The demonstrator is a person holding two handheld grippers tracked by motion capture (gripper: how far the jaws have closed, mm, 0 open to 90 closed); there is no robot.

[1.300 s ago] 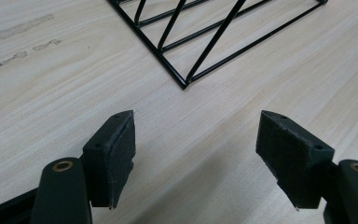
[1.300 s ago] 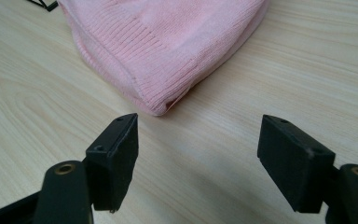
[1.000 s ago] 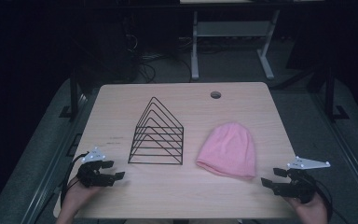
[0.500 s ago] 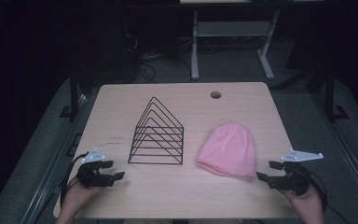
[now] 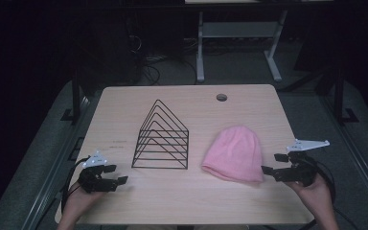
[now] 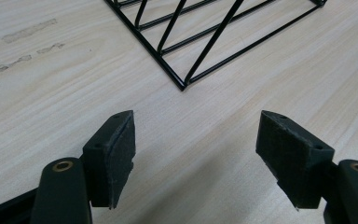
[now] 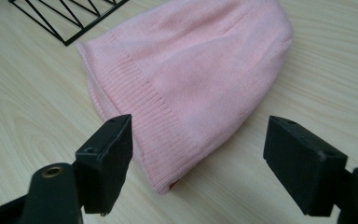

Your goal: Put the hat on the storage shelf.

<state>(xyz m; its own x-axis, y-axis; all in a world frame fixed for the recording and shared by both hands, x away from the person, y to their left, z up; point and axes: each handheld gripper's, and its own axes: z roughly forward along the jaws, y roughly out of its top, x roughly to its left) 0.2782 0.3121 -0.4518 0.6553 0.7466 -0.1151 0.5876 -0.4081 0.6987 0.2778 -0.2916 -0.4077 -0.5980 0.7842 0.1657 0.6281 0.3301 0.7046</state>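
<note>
A pink knit beanie (image 5: 235, 154) lies flat on the wooden table (image 5: 191, 196), right of centre, its ribbed brim toward the near edge. My right gripper (image 5: 274, 164) hovers just off the hat's right brim corner, open, and its jaws have just been opening with nothing between them. Its own view looks down on the beanie (image 7: 196, 74) beyond the spread jaws of the right gripper (image 7: 198, 161). My left gripper (image 5: 116, 174) rests open near the front left. Past the left gripper (image 6: 196, 154), that view catches a corner of the black wire rack (image 6: 214, 42).
The black wire rack (image 5: 162, 139), a tent-shaped file sorter, stands mid-table left of the hat. A round cable hole (image 5: 221, 97) sits near the far edge. Dark floor, cables and a white desk frame (image 5: 201, 43) lie beyond the table.
The right gripper has risen and moved inward toward the beanie's right brim corner. The left gripper has stayed put.
</note>
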